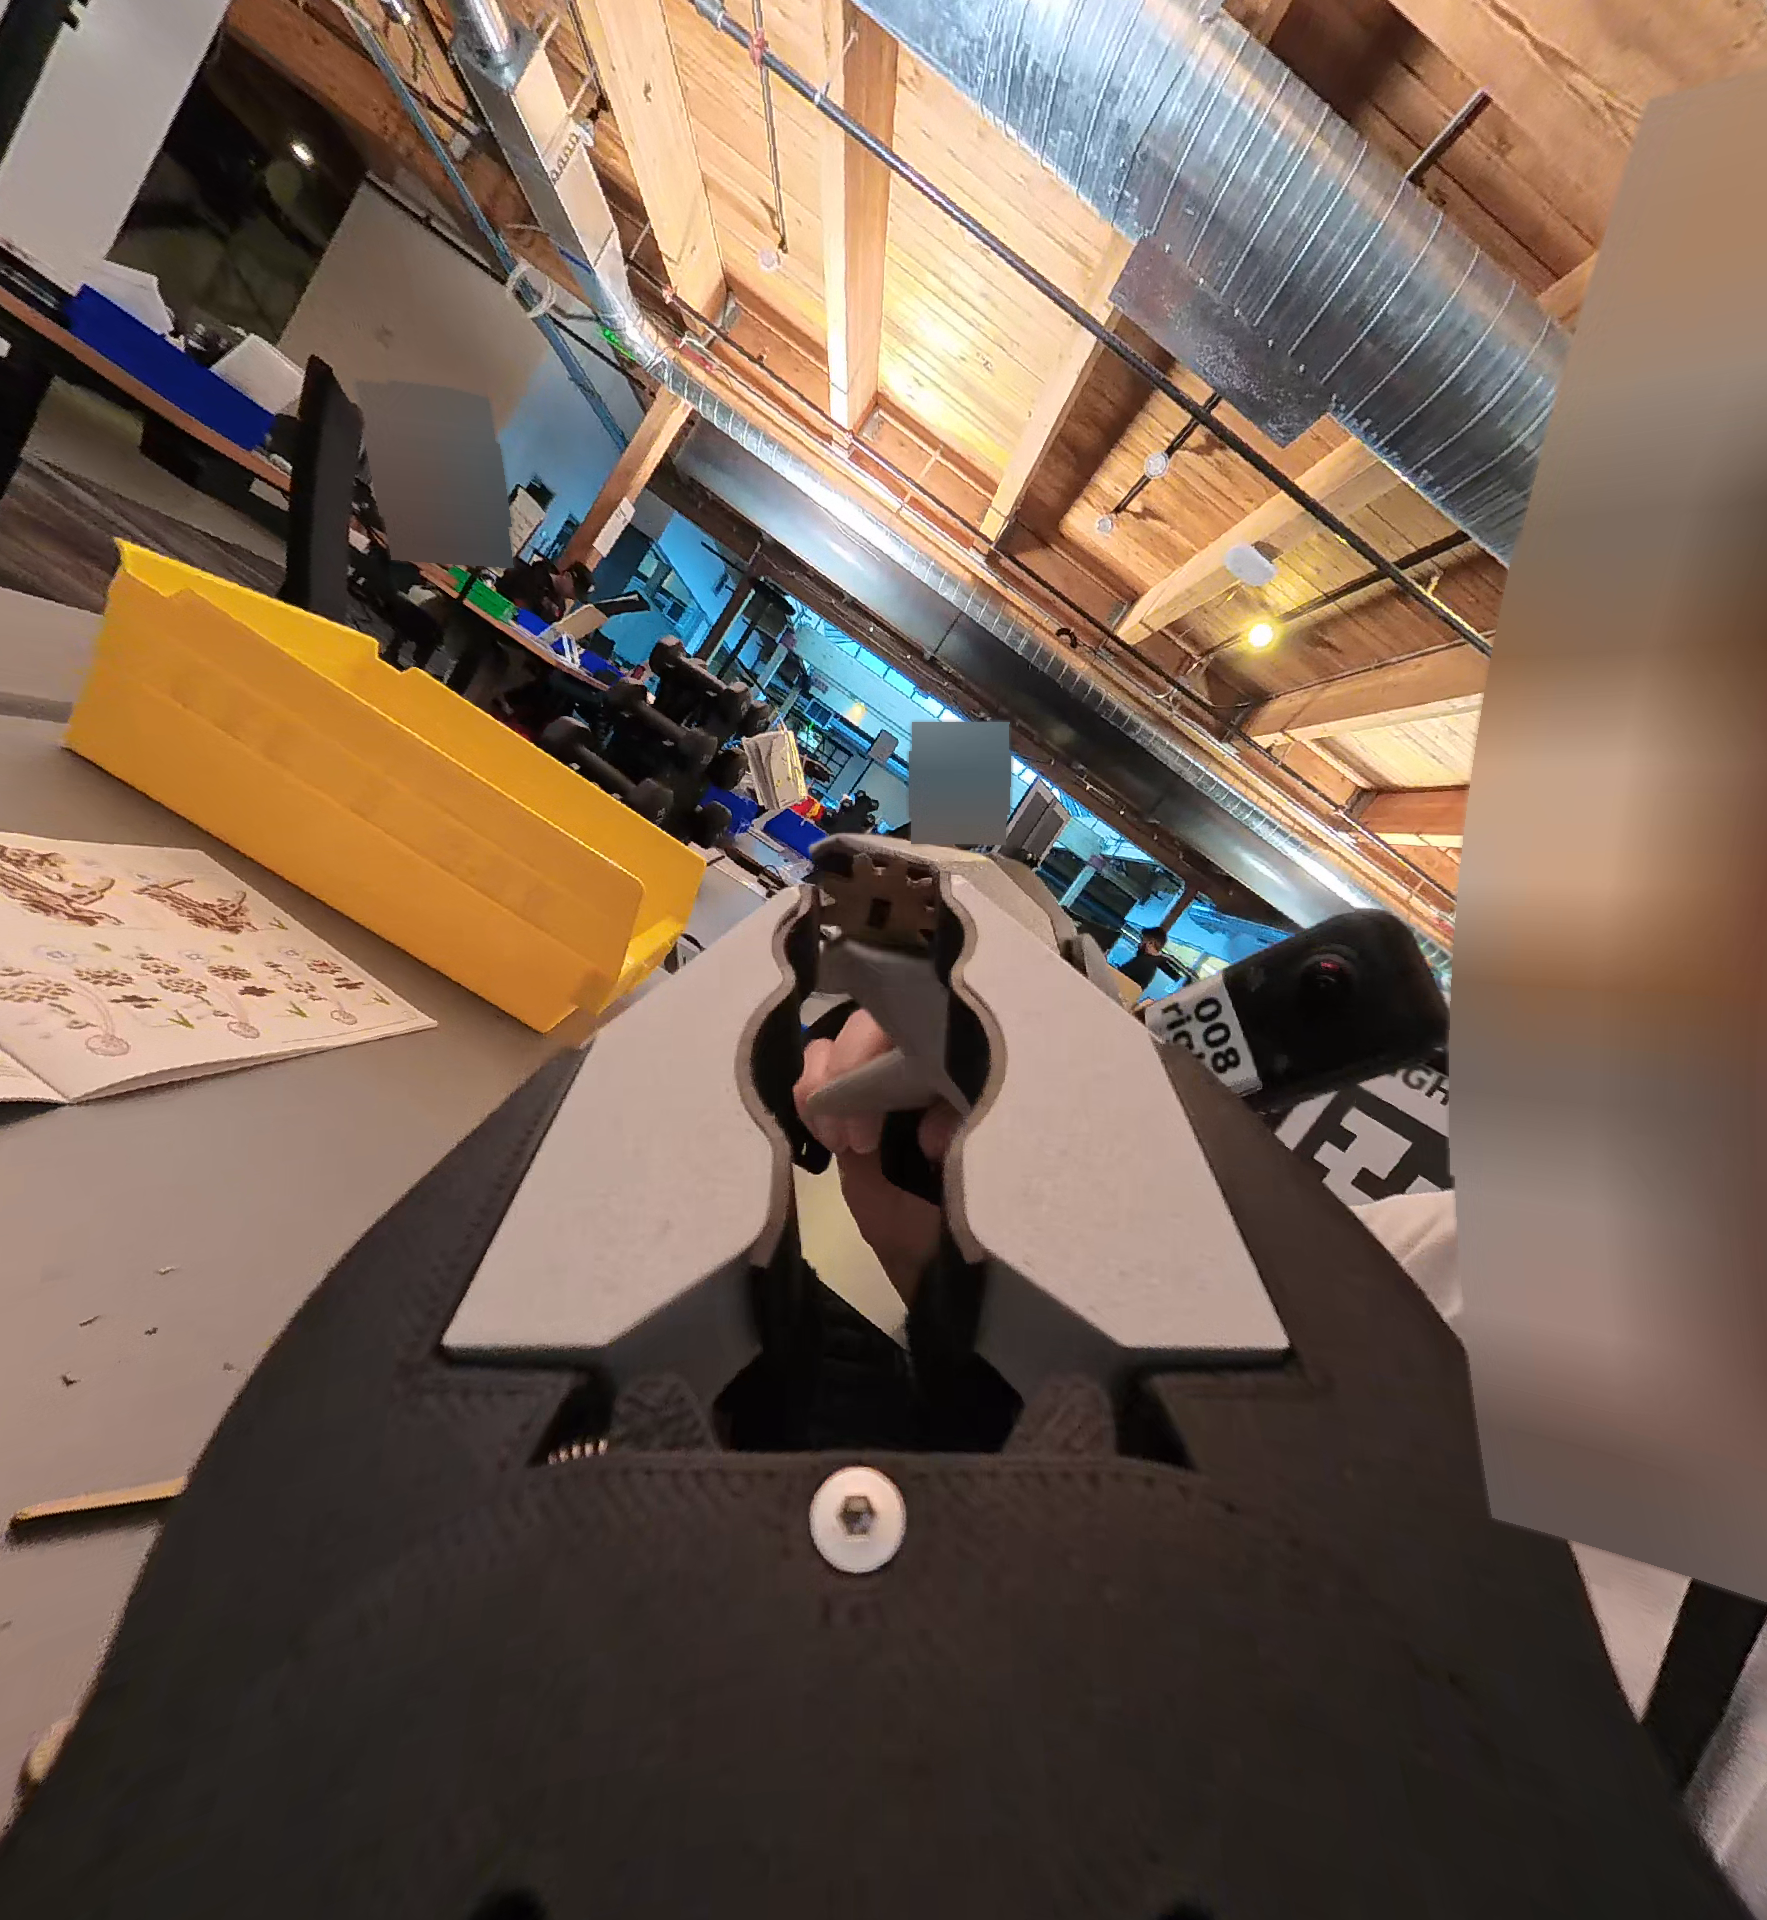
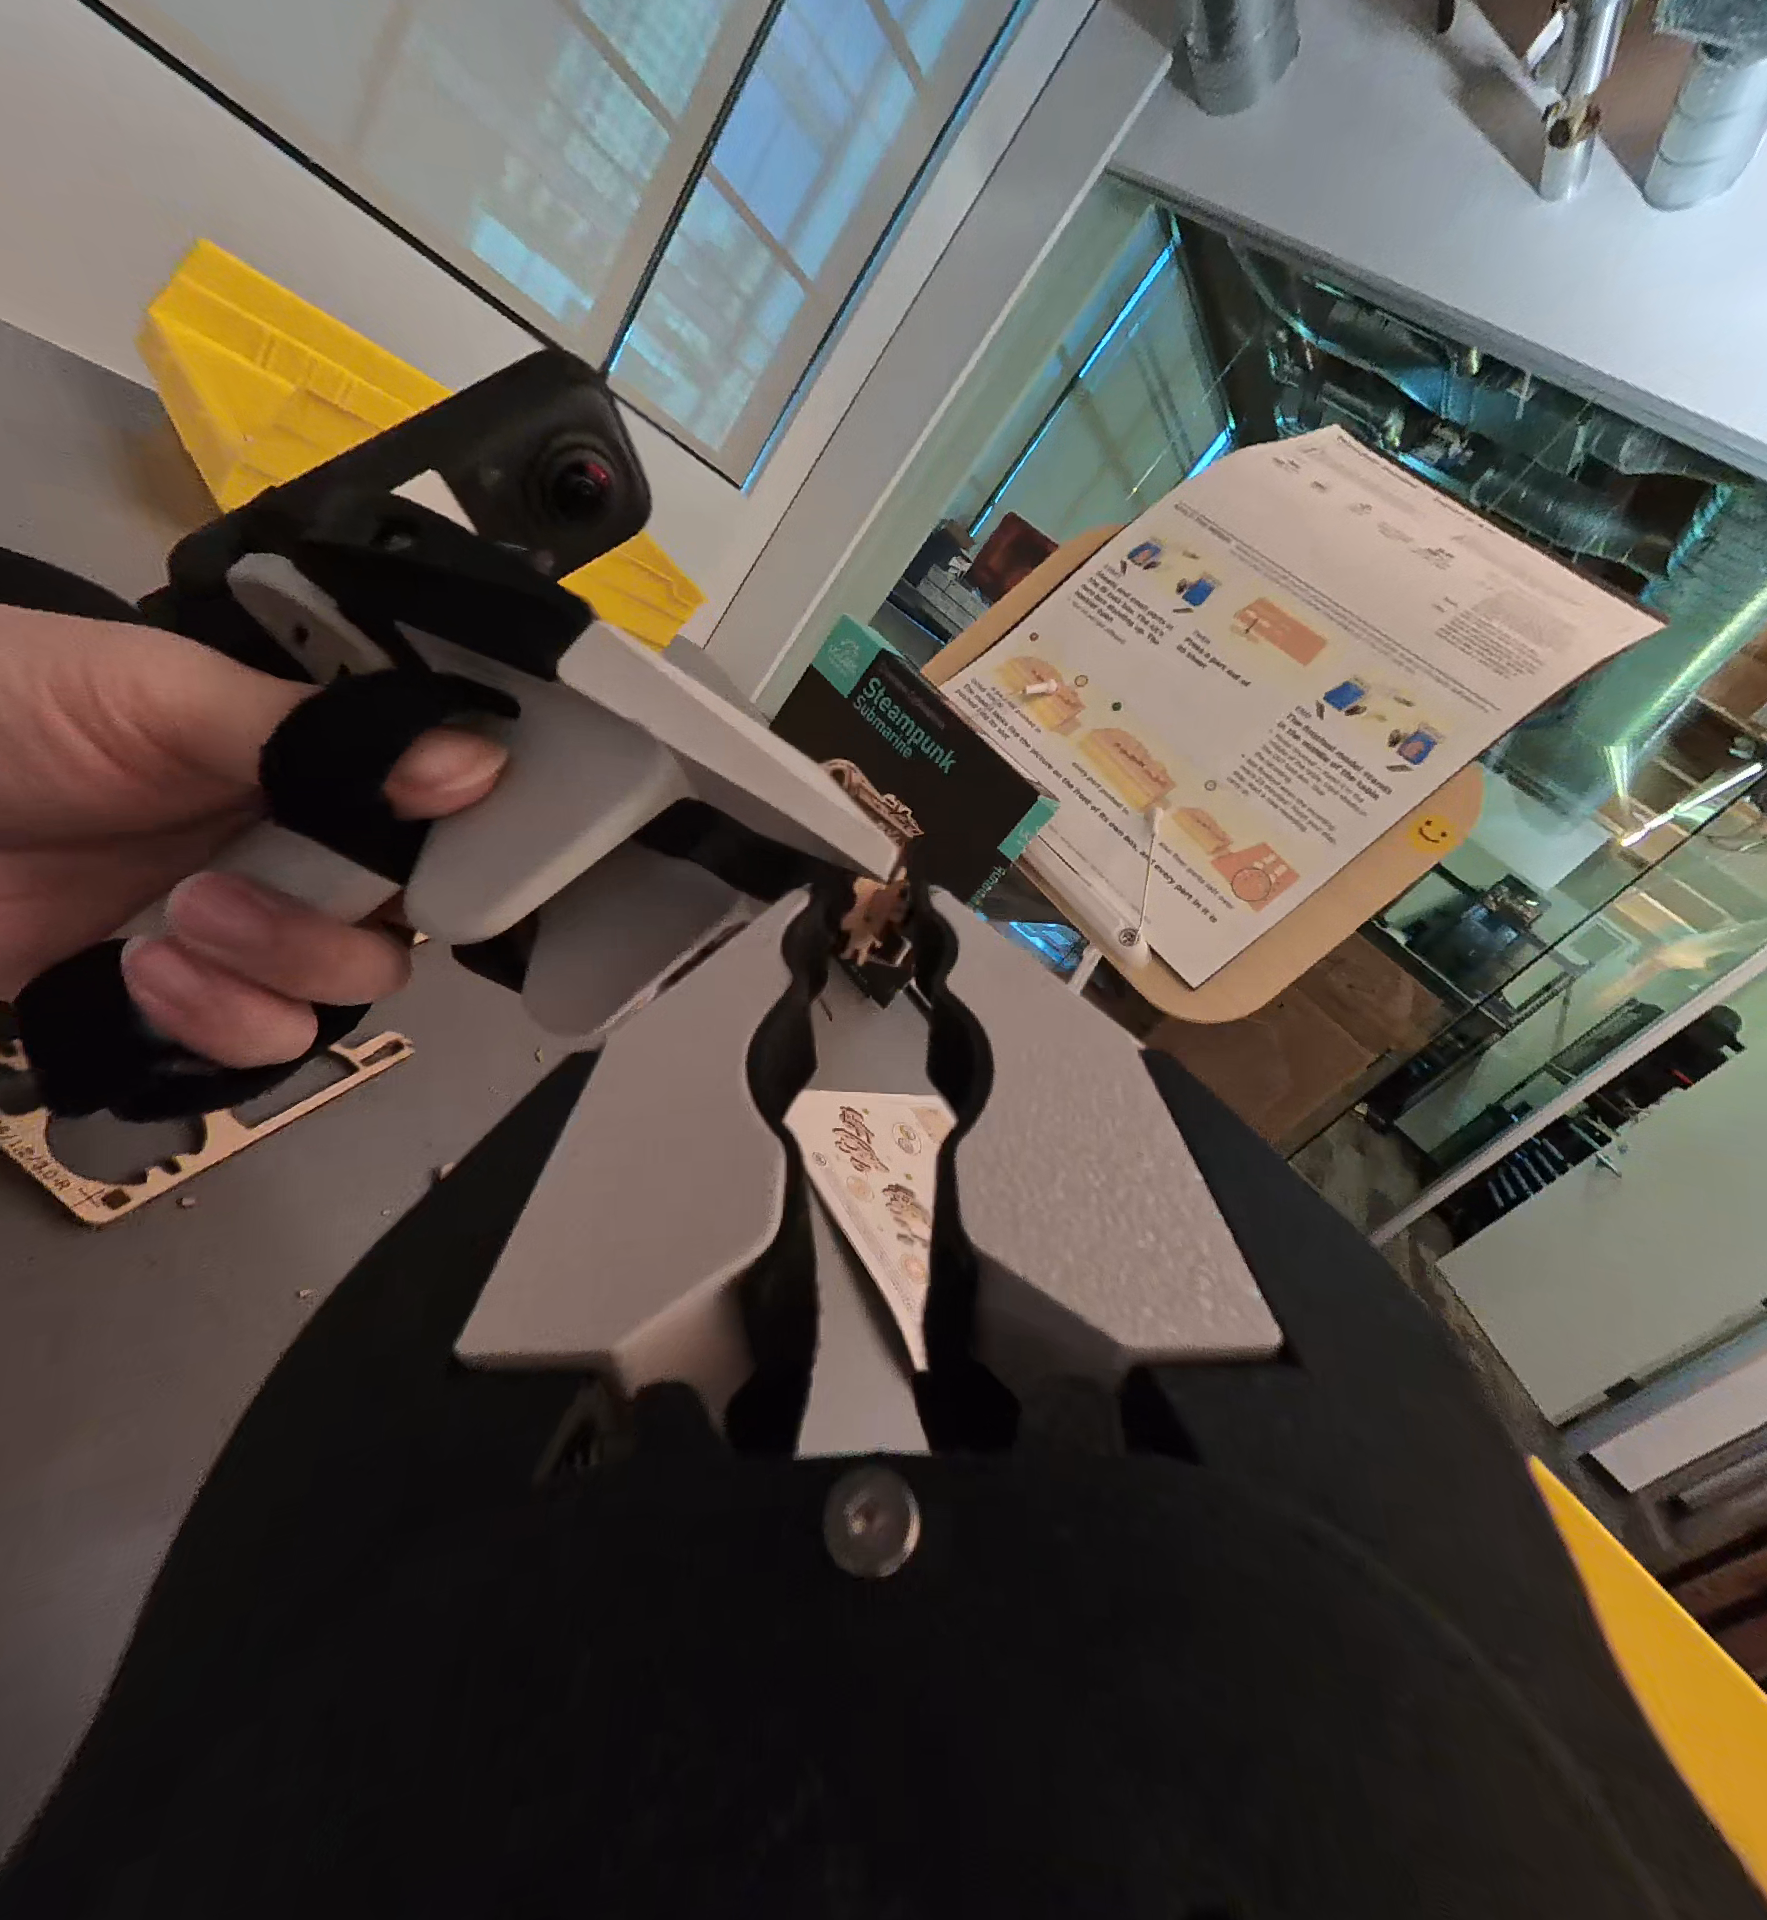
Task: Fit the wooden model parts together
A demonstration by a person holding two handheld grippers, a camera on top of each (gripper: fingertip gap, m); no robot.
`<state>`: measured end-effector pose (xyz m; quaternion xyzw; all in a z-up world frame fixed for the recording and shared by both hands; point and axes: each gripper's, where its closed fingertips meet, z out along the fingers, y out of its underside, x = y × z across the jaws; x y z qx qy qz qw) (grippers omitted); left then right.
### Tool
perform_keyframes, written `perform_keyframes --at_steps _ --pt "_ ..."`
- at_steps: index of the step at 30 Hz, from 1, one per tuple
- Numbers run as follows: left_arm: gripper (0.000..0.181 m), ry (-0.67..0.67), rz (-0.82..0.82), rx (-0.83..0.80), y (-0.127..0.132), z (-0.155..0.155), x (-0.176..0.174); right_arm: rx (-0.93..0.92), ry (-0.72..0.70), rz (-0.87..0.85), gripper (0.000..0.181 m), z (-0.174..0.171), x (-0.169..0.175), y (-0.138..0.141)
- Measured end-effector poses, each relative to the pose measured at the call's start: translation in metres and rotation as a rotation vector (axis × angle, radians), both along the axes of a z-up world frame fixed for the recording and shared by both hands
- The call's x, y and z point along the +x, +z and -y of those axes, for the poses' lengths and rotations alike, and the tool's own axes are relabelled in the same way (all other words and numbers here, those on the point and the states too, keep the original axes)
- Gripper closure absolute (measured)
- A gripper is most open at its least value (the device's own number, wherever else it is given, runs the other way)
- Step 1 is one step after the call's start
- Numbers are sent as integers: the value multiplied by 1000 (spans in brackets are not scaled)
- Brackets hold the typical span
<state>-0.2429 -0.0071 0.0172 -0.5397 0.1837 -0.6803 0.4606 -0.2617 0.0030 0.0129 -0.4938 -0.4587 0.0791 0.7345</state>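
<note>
Left gripper (image 1: 874, 894): nearest item in the left wrist view; grey fingers drawn together at the tips, pinching a small dark wooden gear-like part (image 1: 877, 896) with notched rim. Right gripper (image 2: 884, 914): tips likewise closed on a small pale wooden part (image 2: 874, 906), with the left gripper's tip meeting it from the upper left, so both pieces sit together in mid-air between the two tools.

Grey table (image 1: 235, 1195): below and left of the left gripper; carries a yellow bin (image 1: 359, 769) well ahead-left, an open instruction booklet (image 1: 131, 956) near left, and wood crumbs.

Punched-out plywood sheet (image 2: 235, 1122): flat on the table, left of the right gripper, under the person's hand (image 2: 131, 810).

Instruction sheet on a stand (image 2: 1274, 707) and dark box (image 2: 900, 769): ahead of the right gripper, apart from it.

Handling, judged: thin laser-cut ply, very light, stiff but brittle at teeth and tabs. Best held across flat faces, clear of the slot. Light pressure, straight push.

Room, judged: open air around the join; table edge and bin well clear.
</note>
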Motion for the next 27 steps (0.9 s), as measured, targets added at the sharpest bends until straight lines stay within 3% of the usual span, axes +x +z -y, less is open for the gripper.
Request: perform_keyframes --at_steps 6,8,10,14,17,21,27 --pt "157 -32 -15 -16 -1 1 3 -28 62 4 168 3 1 0" --pt "140 -39 -71 11 -1 -2 2 -44 99 -2 167 5 4 1" --pt "144 -35 -169 131 2 -3 -5 -101 223 11 168 15 1 -1" --pt "150 71 -571 545 -14 -6 -25 -293 406 -30 168 20 5 -3" --pt "161 143 -723 790 -21 4 -26 -425 580 -25 168 34 4 -8" --pt "173 76 -718 863 -23 28 -12 -544 731 -9 168 49 2 -15" --pt "173 50 -734 925 -28 37 -9 -602 769 48 168 53 0 -29"
